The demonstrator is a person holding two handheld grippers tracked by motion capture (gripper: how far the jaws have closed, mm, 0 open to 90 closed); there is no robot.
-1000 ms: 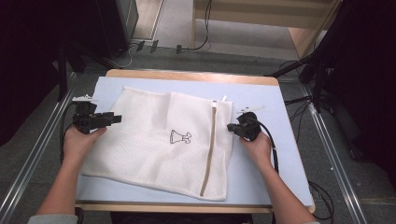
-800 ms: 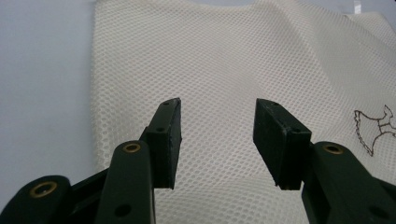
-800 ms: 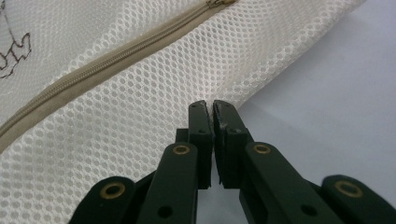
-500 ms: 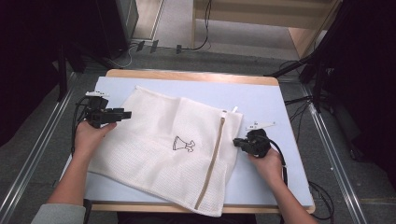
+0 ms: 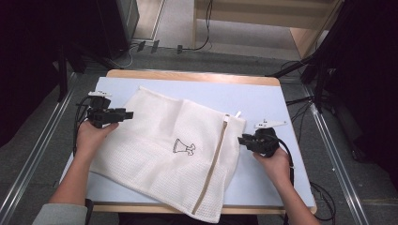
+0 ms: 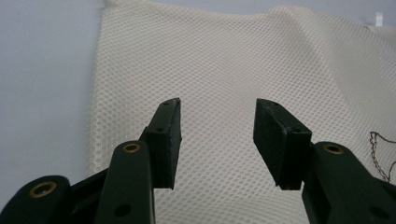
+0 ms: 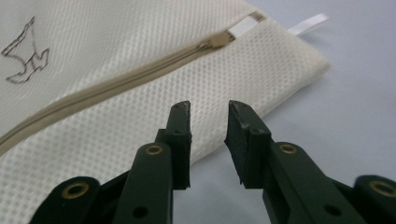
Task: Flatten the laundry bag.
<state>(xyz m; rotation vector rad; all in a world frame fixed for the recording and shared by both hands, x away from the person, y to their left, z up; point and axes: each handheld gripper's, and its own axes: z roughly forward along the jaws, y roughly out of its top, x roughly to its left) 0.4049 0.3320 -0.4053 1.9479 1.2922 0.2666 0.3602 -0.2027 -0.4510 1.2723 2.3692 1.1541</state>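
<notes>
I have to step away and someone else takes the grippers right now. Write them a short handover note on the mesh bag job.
Left gripper: open, over the left part of the mesh laundry bag, nothing between the pads.
Right gripper: jaws have just been opening; open at the bag's right edge, gripping nothing.
Bag: flat and skewed on the blue table top, zipper closed as far as visible, its near corner hanging over the front edge.
Done: bag laid out and released.
Left: probably squaring it up or opening the zipper; regrip first.
</notes>
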